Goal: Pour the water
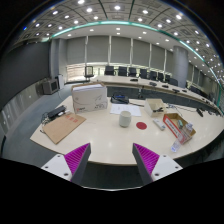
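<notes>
We look out over a large office room with rows of ceiling lights and desks with monitors along the far wall at twelve o'clock, and the view sits high and back, which suggests to us that the approach has not really begun. The white table [100, 140] fills the middle ground ahead of the fingers, and the things on it seem laid out within easy reach of its near edge. At ten o'clock stands a white box [89, 97], with a flat brown cardboard sheet [64, 127] lying nearer at nine o'clock. At three o'clock a colourful carton [179, 127] lies on the table, near its right end. The white cup [125, 118], which we take for the task's vessel, stands upright near the table's centre at about twelve o'clock, well beyond the fingers; beside it at one o'clock lies a small red disc [142, 126]. We cannot tell whether the cup holds water. Our gripper [110, 160] has its jaws spread wide, the purple pads [76, 156] facing each other with nothing between them, presumably ready to close around the cup.
</notes>
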The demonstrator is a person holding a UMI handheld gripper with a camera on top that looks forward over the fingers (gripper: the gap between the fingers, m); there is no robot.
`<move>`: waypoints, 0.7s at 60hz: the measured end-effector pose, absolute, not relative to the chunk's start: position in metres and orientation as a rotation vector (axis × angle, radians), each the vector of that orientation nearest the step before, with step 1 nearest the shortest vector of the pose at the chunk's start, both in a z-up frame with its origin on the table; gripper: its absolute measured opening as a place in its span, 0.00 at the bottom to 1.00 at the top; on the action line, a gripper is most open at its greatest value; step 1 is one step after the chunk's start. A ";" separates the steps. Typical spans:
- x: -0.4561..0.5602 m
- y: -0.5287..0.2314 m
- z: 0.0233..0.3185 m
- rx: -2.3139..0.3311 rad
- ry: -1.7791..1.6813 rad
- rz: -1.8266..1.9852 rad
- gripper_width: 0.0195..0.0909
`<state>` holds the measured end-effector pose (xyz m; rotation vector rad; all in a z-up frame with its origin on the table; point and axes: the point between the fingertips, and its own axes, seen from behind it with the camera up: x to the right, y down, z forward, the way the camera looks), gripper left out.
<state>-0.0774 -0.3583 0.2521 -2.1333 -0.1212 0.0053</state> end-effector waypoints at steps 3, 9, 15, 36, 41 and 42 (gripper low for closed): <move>-0.071 -0.357 0.251 -2.133 -0.109 -0.005 0.93; -0.041 -0.354 0.244 -2.137 -0.082 -0.027 0.93; -0.005 -0.354 0.235 -2.139 -0.054 -0.055 0.93; 0.177 -0.349 0.196 -2.100 0.115 -0.204 0.93; 0.215 -0.343 0.185 -2.085 0.133 -0.215 0.93; 0.222 -0.341 0.183 -2.081 0.135 -0.215 0.93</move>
